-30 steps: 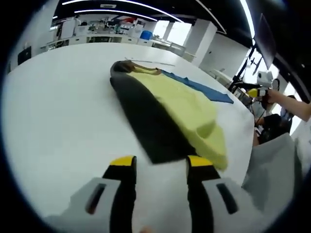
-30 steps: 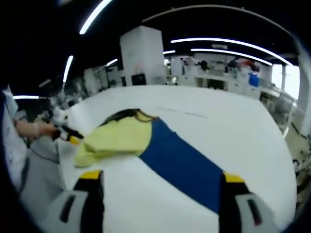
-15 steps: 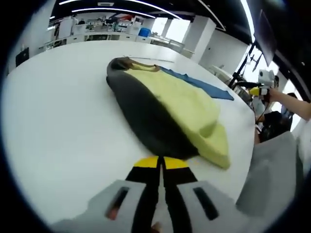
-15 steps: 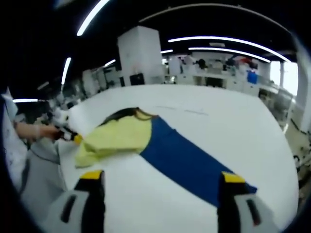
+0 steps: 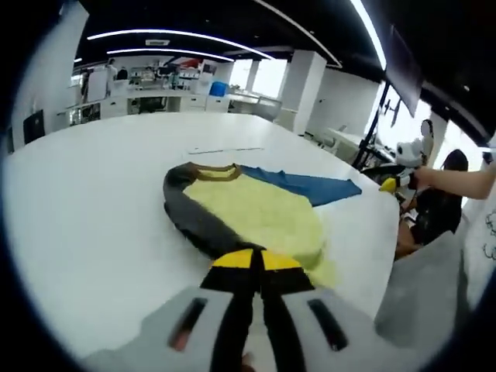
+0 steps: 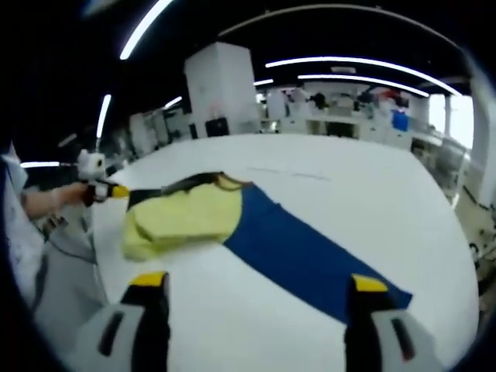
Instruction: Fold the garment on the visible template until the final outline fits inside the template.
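Lying across the white tabletop [image 5: 93,209], near one edge: a garment [image 5: 248,213] with a yellow body, a dark grey sleeve side and a brown collar, partly folded over itself. Resting on a blue template [image 5: 310,186] that is stretching out flat from under the yellow cloth toward the tabletop's edge.

In the left gripper view, left gripper [image 5: 256,260] sitting at the garment's near hem, yellow-tipped fingers [image 5: 232,259] pressed together right where the dark and yellow cloth meet; cannot tell whether any cloth is caught between them. Right gripper appearing far off beyond the tabletop's edge, held in a hand [image 5: 434,177].

In the right gripper view, right gripper [image 6: 260,283] hovering over bare tabletop with fingers [image 6: 149,279] standing wide apart, gripping nothing. Template [image 6: 302,252] running diagonally toward the near finger, garment [image 6: 182,221] bunching at its far end.

Standing in the background: white benches and a pillar under long ceiling lights.
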Demonstrator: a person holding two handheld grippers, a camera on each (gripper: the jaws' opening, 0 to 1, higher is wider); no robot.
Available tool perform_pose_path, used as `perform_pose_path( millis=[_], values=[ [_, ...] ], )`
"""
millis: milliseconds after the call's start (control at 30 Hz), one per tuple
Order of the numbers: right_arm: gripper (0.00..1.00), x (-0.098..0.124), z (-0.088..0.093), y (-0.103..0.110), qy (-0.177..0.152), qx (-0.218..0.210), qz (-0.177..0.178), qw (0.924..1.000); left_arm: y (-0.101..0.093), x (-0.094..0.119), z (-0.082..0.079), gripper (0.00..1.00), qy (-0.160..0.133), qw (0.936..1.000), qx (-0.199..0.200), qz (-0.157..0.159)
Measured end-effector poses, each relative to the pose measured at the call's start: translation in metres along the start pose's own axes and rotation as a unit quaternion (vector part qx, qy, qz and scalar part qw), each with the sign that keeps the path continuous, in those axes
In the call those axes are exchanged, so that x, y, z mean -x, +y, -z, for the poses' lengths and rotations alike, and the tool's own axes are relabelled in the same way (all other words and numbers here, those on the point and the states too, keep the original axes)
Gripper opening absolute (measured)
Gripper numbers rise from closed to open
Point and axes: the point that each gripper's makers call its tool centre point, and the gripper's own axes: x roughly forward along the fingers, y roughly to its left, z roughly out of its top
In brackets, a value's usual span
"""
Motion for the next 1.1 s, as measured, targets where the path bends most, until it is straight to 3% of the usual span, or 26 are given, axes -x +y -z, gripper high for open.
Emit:
perform_pose_path(
  millis=[133, 233, 700, 900, 1100],
  values=[
    [0.94, 0.001, 0.001, 0.001, 0.000, -0.002, 0.000, 1.0000, -0.008, -0.011, -0.018, 0.00, -0.009, 0.9996, -0.019, 0.018],
    [0.94, 0.002, 0.002, 0.001, -0.001, -0.004, 0.001, 1.0000, -0.012, -0.026, -0.022, 0.00, -0.004, 0.9992, -0.028, 0.029],
    [0.94, 0.009, 0.010, 0.000, 0.001, -0.013, 0.007, 0.9999, -0.014, -0.078, 0.002, 0.00, 0.035, 0.9980, -0.013, 0.051],
    [0.93, 0.006, 0.012, 0.003, 0.001, -0.018, 0.004, 0.9998, -0.013, -0.104, 0.022, 0.00, 0.056, 0.9965, 0.027, 0.056],
    [0.94, 0.004, 0.017, 0.008, 0.010, -0.014, 0.000, 0.9999, -0.015, -0.109, 0.035, 0.00, 0.072, 0.9954, 0.026, 0.058]
  ],
)
